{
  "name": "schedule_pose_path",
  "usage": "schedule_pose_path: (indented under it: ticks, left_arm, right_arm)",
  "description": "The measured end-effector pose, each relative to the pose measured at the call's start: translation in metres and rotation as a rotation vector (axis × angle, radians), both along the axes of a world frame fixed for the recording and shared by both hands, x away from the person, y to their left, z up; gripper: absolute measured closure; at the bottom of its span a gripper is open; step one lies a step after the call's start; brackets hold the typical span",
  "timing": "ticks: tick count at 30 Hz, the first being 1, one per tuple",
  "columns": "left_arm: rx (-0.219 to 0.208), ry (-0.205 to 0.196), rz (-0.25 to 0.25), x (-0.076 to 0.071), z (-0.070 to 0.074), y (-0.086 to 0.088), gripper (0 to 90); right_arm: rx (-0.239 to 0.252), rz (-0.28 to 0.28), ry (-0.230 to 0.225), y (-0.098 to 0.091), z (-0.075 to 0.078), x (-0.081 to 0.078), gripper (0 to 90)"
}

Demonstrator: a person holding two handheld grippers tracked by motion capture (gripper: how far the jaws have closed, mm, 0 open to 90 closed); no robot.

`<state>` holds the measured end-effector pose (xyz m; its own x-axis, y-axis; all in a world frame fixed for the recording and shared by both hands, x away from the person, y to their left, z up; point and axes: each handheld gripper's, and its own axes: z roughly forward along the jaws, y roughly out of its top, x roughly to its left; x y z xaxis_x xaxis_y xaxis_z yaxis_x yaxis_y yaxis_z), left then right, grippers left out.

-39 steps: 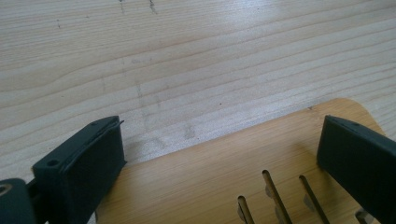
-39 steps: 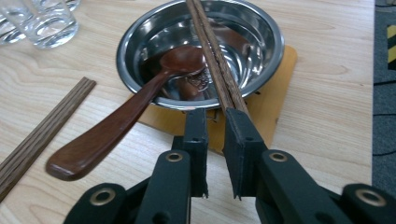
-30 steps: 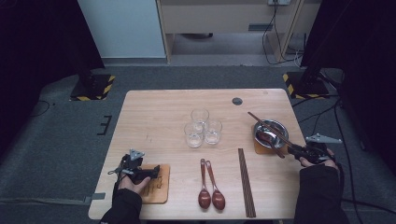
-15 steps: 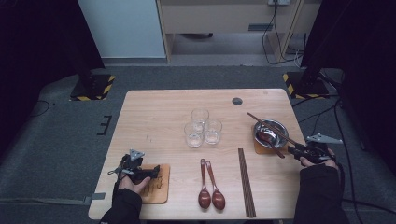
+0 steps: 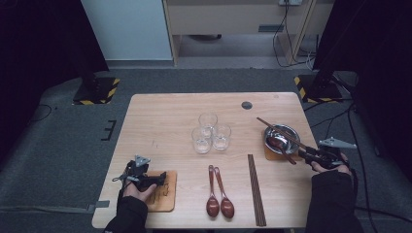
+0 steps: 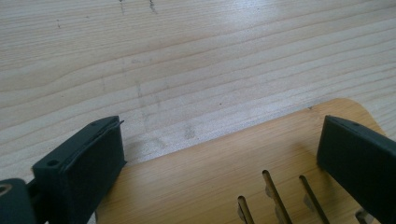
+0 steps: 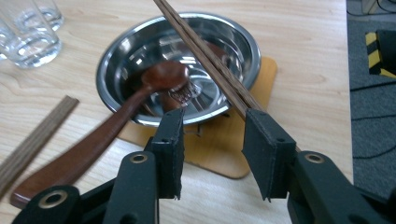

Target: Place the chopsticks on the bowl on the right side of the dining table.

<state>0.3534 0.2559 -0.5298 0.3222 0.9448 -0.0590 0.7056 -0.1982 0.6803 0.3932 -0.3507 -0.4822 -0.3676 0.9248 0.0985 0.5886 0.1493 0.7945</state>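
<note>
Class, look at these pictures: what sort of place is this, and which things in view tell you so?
Probably a lab or studio set up for recording, not a dining room: a lone wooden table on grey carpet, black curtains at both sides, and hazard-striped stand bases.

Bowl (image 5: 282,137) on mat (image 5: 270,154), table's (image 5: 165,121) right; spoon (image 5: 278,143) in bowl, chopsticks (image 5: 277,132) across rim; three glasses (image 5: 211,132) left of it.

A lab or recording studio: a lone wooden desk (image 5: 160,116) on grey carpet (image 5: 63,141), black curtains (image 5: 43,43), hazard-striped stand bases (image 5: 97,91), loose cables (image 5: 286,39).
</note>
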Motion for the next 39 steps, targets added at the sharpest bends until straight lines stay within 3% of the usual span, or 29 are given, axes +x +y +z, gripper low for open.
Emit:
schedule_pose_path:
  ticks: [11, 24, 39]
  left_arm:
    - [0.0, 0.0, 0.001, 0.0, 0.0, 0.0, 0.0]
    - [-0.001, 0.002, 0.0, 0.0, 0.0, 0.0, 0.0]
    - [-0.002, 0.003, 0.0, 0.001, 0.0, 0.0, 0.0]
  right_arm:
    - [0.04, 0.03, -0.019, 0.009, 0.009, 0.011, 59.1]
    - [0.03, 0.038, -0.032, 0.022, 0.016, 0.032, 56.5]
    - [0.034, 0.02, -0.015, 0.03, 0.014, 0.05, 53.5]
